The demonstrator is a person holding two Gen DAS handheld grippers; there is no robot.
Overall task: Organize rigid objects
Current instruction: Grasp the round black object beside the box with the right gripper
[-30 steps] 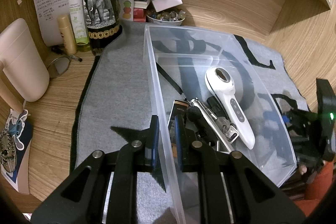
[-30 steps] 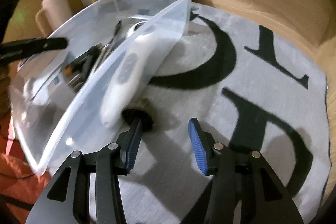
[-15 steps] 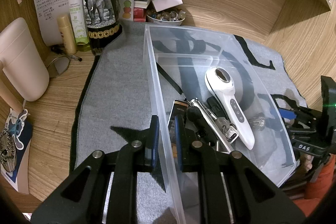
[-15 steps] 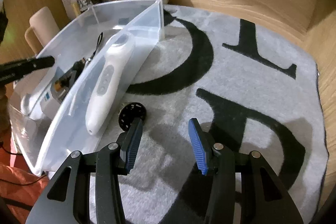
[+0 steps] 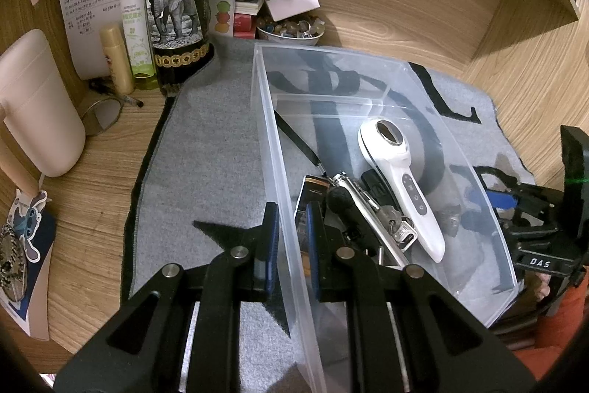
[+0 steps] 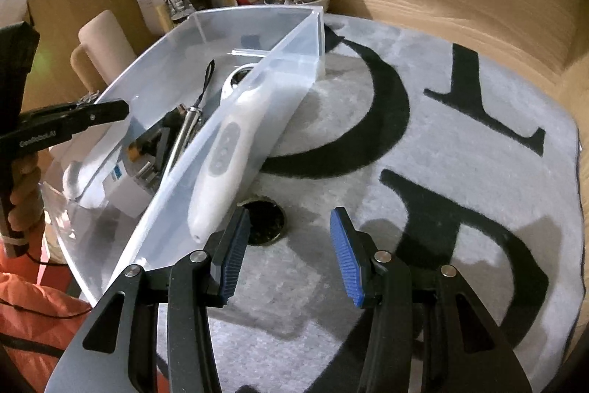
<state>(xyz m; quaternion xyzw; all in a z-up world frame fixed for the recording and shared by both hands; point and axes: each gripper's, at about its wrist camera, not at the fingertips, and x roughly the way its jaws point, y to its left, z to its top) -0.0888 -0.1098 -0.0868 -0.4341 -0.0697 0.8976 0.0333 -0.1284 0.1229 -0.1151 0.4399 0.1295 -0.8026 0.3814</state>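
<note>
bin [image 5: 368,76] on mat [image 5: 206,150], on desk [image 5: 88,172] | in bin: handheld device [image 5: 401,179] right, metal pen [image 5: 362,197] and keys [image 5: 399,227] just left of it | round disc [image 6: 265,221] on mat, beside bin's outer wall | wine bottle [image 5: 176,6], spray bottle [image 5: 135,13], bowl [image 5: 291,32] behind mat | mug [image 5: 36,105] left

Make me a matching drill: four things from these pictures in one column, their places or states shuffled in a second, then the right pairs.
Things:
1. left gripper
2. right gripper
3. white handheld device
4. black round disc

Places or states:
A. lying inside the clear bin
B. on the grey mat, outside the bin
C. open, holding nothing
D. shut on the bin's wall

Pairs: 1-D, 2-C, 3-A, 4-B
</note>
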